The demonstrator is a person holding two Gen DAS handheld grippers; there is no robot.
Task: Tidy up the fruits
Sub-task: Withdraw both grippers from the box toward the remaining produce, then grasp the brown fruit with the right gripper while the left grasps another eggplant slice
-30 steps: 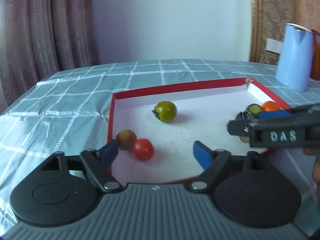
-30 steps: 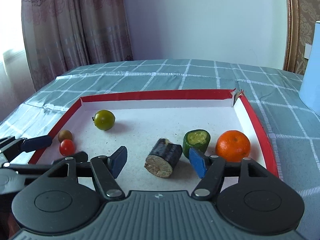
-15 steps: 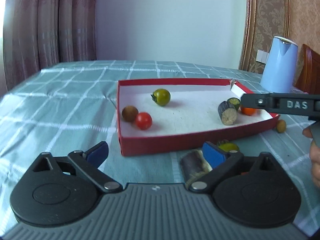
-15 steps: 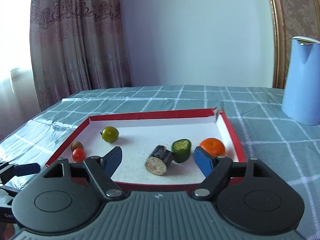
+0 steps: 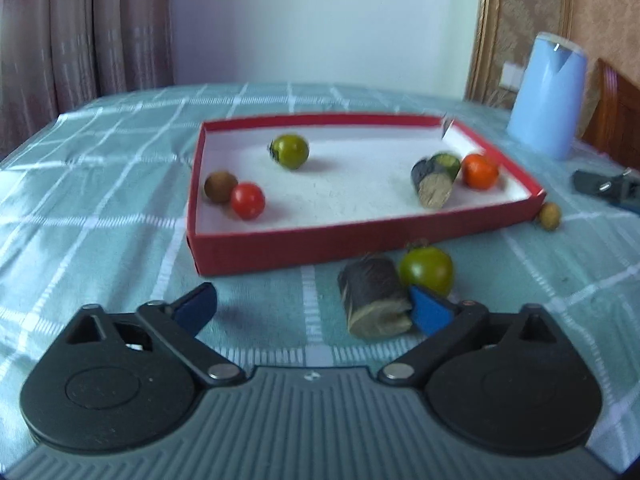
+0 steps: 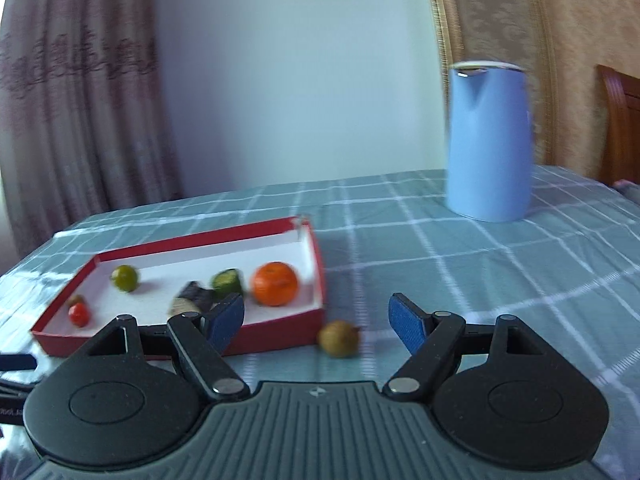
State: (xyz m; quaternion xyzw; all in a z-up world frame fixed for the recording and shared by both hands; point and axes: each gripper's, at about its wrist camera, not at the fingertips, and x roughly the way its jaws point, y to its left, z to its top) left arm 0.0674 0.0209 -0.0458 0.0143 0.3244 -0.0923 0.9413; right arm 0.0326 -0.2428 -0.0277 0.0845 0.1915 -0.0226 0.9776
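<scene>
- Red tray (image 5: 320,246), centre of the left wrist view: holds a green tomato (image 5: 289,150), brown fruit (image 5: 220,186), red tomato (image 5: 247,200), dark cut stalk piece (image 5: 431,182), green cut piece (image 5: 446,161) and orange (image 5: 480,171).
- Outside the tray, lower centre: dark log-like piece (image 5: 372,300) and a second green tomato (image 5: 426,270), touching each other on the checked cloth (image 5: 100,216).
- Small brownish fruit (image 6: 338,338), just beside the tray's near right corner.
- Left gripper (image 5: 304,308): jaws wide, closing a little, nothing clamped; right pad (image 5: 430,314) at the log piece's edge.
- Right gripper (image 6: 316,316): jaws apart, empty; the brownish fruit lies ahead between them.
- Step, as judged: reaching for the loose pieces.
- Next move: centre each gripper on its piece, then close.
- Blue kettle (image 6: 488,140), upper right: not part of the sort.
</scene>
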